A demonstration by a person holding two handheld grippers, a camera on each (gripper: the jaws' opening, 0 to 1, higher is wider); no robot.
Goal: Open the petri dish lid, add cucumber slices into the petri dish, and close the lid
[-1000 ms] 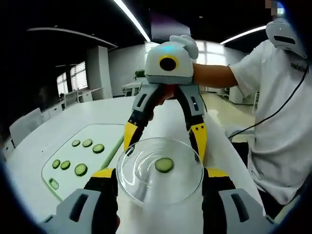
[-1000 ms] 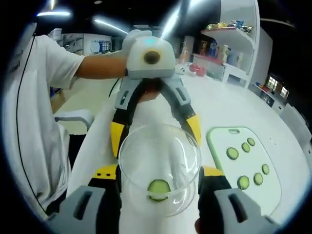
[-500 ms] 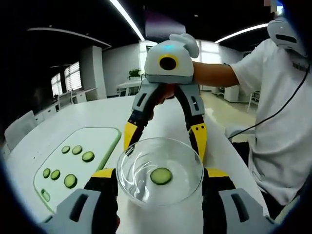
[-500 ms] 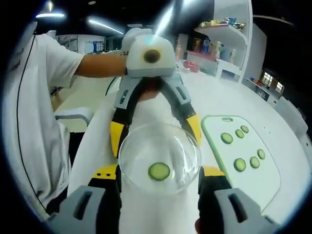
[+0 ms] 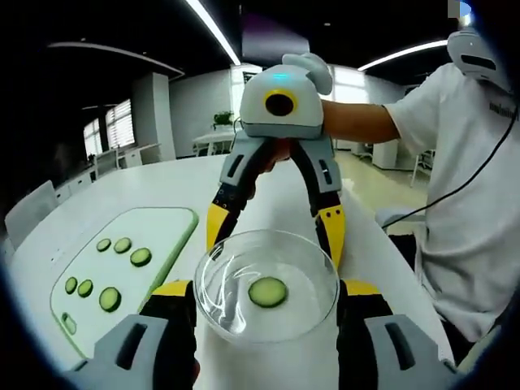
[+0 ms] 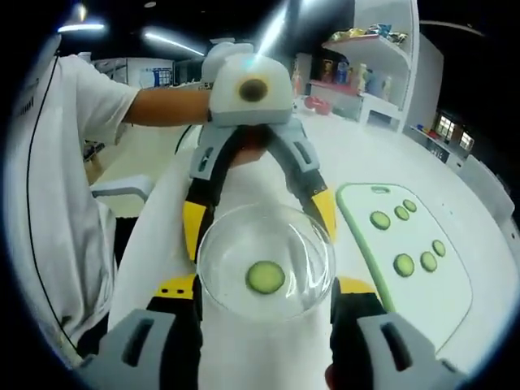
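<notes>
Both of your grippers, the left (image 5: pixel 266 296) and the right (image 6: pixel 264 294), clasp the round glass dish (image 5: pixel 266 284) from opposite sides above the white table (image 5: pixel 122 195). One cucumber slice (image 5: pixel 268 292) lies inside. More slices (image 5: pixel 106 268) wait on the green board (image 5: pixel 162 236) just beside. You appear to be closing up; next, seat the dish level and let go.

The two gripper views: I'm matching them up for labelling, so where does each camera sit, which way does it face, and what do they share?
Left gripper view: rides on the left gripper, looking along its jaws across the petri dish at the right gripper and the person's white shirt; cutting board on the left.
Right gripper view: rides on the right gripper, facing the left gripper and the shirt; board on the right.
Shared: the dish holding one cucumber slice, flanked by both pairs of jaws.
</notes>
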